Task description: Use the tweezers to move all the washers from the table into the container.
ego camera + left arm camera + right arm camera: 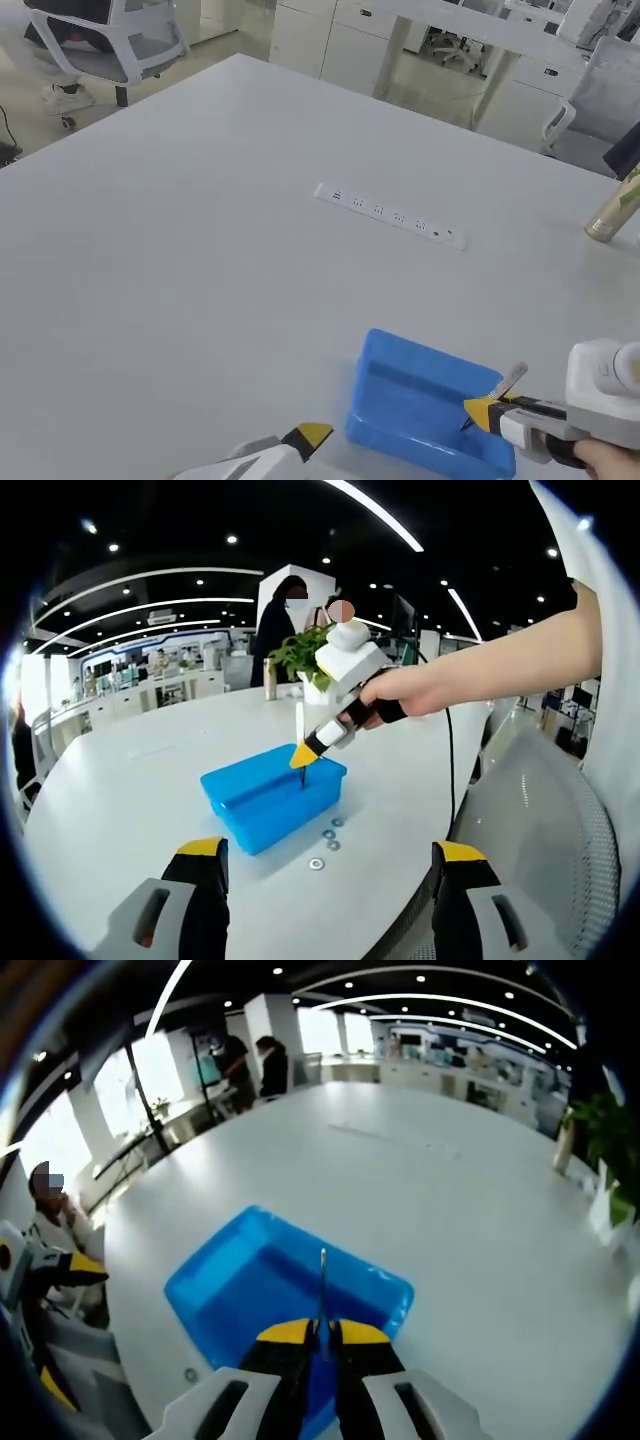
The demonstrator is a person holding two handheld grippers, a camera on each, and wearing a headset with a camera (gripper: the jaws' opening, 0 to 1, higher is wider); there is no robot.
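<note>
- The shallow rectangular blue plastic container point(262, 798) sits at the centre of the left gripper view, on the white round table point(130, 780).
- A few small flat silver ring washers point(317, 863) lie on the table just below and right of the container, outside it.
- The right gripper point(322, 1335) is pinched narrow on thin metal tweezers point(322, 1278), whose tips point into the container.
- The left gripper point(330, 852) stands wide apart, holding nothing, at the bottom of the frame.

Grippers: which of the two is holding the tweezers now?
The right gripper: its jaws are shut on the tweezers, aimed into the blue container. The left gripper stands open and empty.
</note>
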